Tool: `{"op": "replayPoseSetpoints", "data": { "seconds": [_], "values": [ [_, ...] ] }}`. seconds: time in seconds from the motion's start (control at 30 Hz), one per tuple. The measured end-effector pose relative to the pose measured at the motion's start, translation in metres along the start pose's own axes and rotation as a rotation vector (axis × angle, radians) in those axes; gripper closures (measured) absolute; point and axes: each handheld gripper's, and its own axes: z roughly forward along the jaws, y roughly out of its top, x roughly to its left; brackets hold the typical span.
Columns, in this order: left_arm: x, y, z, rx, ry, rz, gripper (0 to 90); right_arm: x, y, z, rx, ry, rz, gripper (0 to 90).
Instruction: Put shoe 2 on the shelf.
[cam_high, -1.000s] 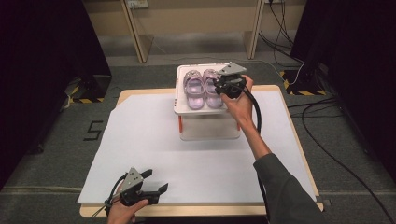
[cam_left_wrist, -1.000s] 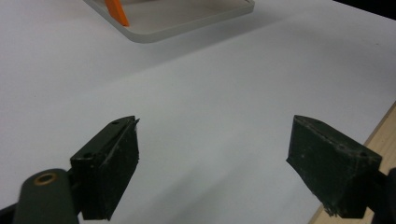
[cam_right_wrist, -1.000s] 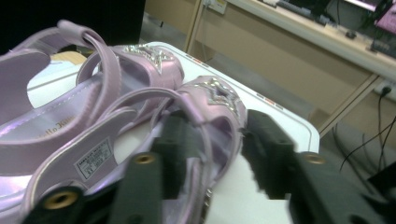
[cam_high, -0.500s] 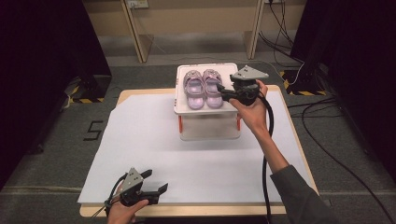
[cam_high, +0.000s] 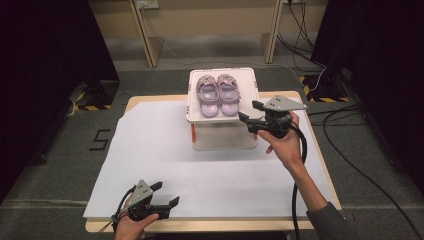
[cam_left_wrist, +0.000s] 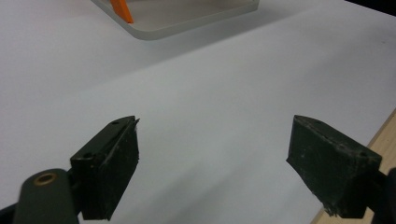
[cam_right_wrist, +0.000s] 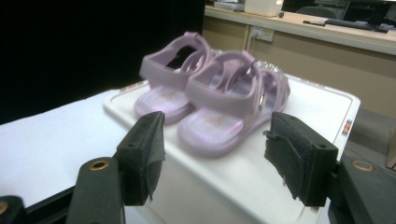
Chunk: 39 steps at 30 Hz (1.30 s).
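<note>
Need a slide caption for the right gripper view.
Open right gripper faces a pair of lilac sandals side by side on a white box lid.

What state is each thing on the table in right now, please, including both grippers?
Sandals: paired side by side, upright on the box lid, not held.
Box: lid on, standing on the white sheet.
White sheet: spread flat over the table.
Right gripper: open, jaws have just been opening, nothing between them, beside the box.
Left gripper: open, holding nothing, above the sheet.
</note>
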Motion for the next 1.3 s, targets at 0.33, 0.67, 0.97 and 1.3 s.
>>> {"op": "replayPoseSetpoints", "data": {
  "seconds": [0.33,0.67,0.97,1.3],
  "values": [
    [0.001,0.000,0.000,0.003,0.004,-0.002,16.0,0.014,-0.038,-0.014,-0.020,0.031,0.025,35.6],
    [0.000,0.001,-0.001,0.001,0.008,0.002,16.0,0.024,-0.071,-0.016,0.029,0.070,0.057,34.8],
    [0.000,0.000,-0.001,0.002,0.009,0.007,16.0,0.042,-0.095,-0.008,0.070,0.114,0.034,33.6],
    [0.001,-0.001,-0.004,0.001,0.023,0.022,16.0,0.057,-0.121,-0.008,0.157,0.149,0.004,32.1]
  ]
}}
